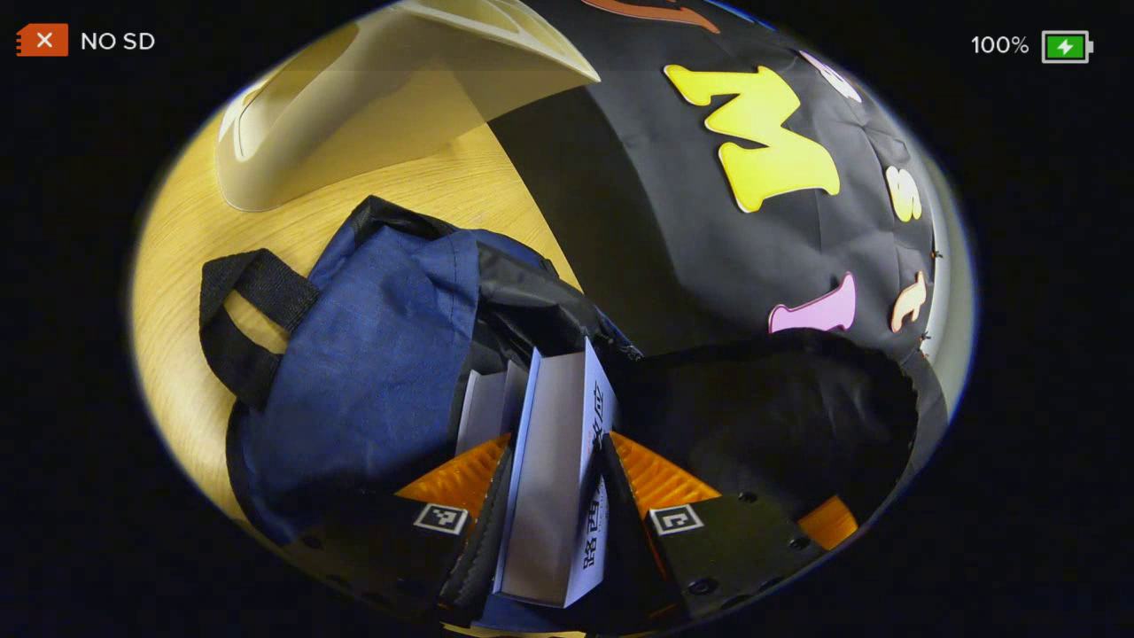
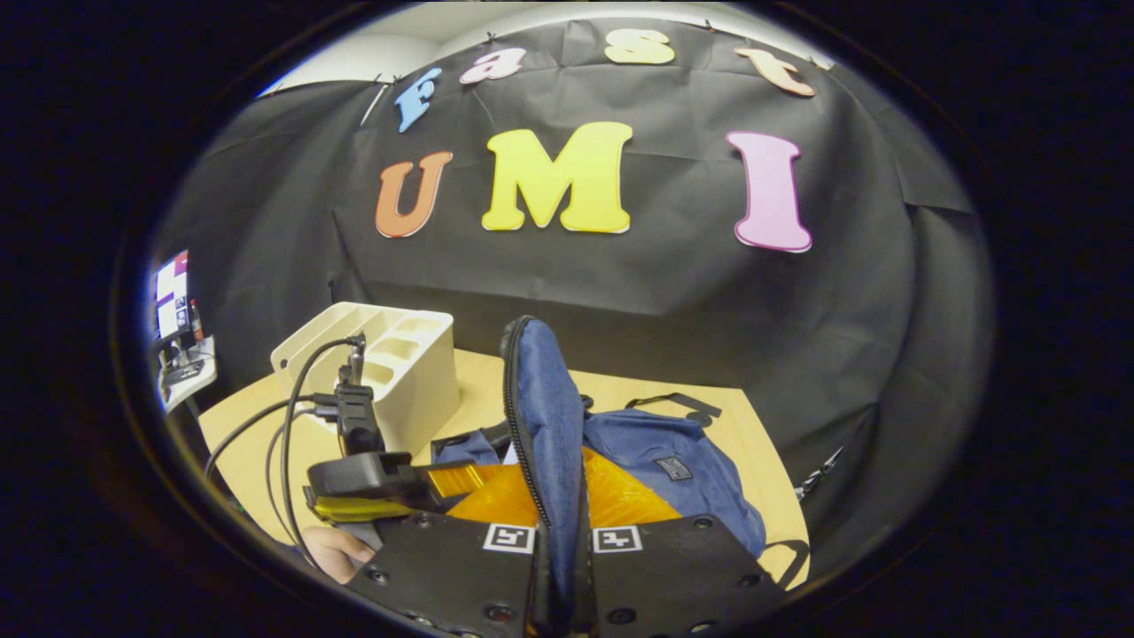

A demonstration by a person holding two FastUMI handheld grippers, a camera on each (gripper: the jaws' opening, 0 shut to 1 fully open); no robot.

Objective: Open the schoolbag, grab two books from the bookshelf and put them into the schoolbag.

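**Book going into the bag while the flap was held up**

Nearest in the left gripper view, the left gripper (image 1: 551,523) had its fingers squeezed on a pale book (image 1: 545,470), tip pointing into the open blue schoolbag (image 1: 372,372). A second pale book (image 1: 483,408) looked to be inside already. To do this well, the book should slide straight down beside the other one and only be let go once it is deep inside. In the right gripper view, the right gripper (image 2: 560,540) pinched the bag's blue flap (image 2: 545,416) and held it up; it should stay high so the mouth stays wide. The bag lay floppy on the wooden table (image 1: 177,266), black handle (image 1: 239,319) loose. Farther off stood the white bookshelf (image 2: 399,363).
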